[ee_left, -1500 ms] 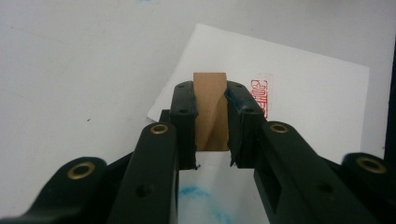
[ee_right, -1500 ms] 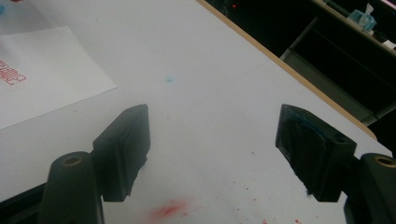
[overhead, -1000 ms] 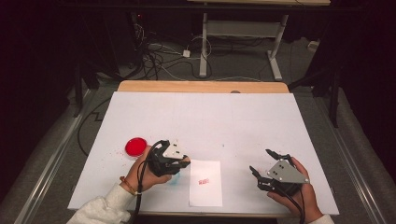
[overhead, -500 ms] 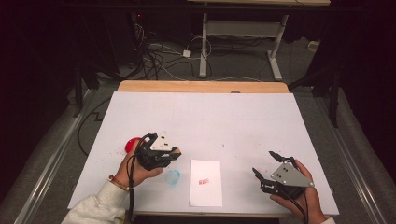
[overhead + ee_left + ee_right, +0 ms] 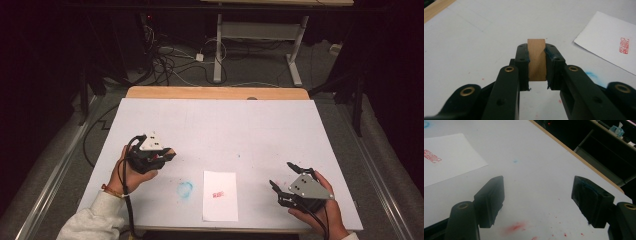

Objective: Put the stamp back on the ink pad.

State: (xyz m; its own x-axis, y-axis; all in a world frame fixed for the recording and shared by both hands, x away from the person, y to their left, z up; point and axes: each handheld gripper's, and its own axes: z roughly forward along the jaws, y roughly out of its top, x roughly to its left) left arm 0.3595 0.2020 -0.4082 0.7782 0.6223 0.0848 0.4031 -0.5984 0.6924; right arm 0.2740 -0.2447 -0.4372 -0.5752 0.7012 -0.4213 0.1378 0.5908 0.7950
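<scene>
Room: dark around the table, with a tangle of cables [image 5: 165, 60] on the floor beyond it and the white legs of another desk [image 5: 255, 35] at the far side.
Table: white table top [image 5: 225, 125] with a wooden strip [image 5: 215, 93] along its far edge; red specks and a red smear [image 5: 515, 227] stain the near right part, and a blue smudge [image 5: 185, 189] sits near the front, left of centre.
Paper: a white sheet [image 5: 220, 195] lies flat near the front edge, just right of the blue smudge, bearing a small red stamp mark [image 5: 218, 194] about its middle.
Left gripper: the left gripper [image 5: 537, 62], held in the person's left hand [image 5: 131, 172] over the left half of the table, has its jaws closed tight on a wooden block [image 5: 537, 59]; the block stands between the pads and pokes out past their tips.
Block: held off to the left of the paper and apart from it, above bare table; whether it touches the surface cannot be told.
Right gripper: the right gripper [image 5: 537, 200], held in the right hand [image 5: 320, 215] at the near right corner, has its jaws spread wide with nothing between them; blue colour shows on the right pad [image 5: 590, 188].
Sleeve: a pale sleeve [image 5: 92, 220] covers the left forearm at the near left edge.
</scene>
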